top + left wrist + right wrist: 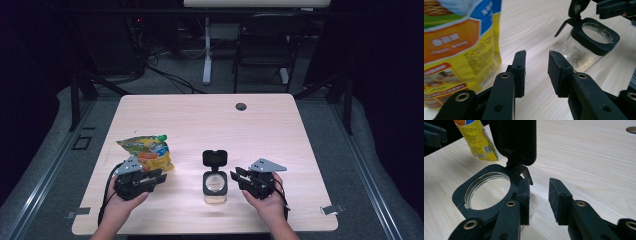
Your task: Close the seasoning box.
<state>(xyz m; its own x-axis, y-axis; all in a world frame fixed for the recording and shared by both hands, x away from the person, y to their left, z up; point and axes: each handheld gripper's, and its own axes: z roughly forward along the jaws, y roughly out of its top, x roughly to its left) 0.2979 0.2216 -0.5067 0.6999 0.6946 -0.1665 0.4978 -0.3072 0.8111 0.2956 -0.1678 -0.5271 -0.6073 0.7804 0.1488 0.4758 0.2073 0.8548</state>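
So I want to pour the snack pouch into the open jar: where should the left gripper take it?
Probably the pouch by its near lower edge, coming in flat from the left gripper side. It lies flat with its green spout end away from the person, so that edge is nearest and thin enough for the open jaws.

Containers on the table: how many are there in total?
2. A yellow snack pouch lies at the table's left, beside the left gripper. A clear jar with its lid flipped open stands centre-front, beside the right gripper.

One yellow snack pouch (147,152), one glass jar (215,185) with its black flip lid (215,158) standing open, two handheld grippers, one wooden table (260,130)
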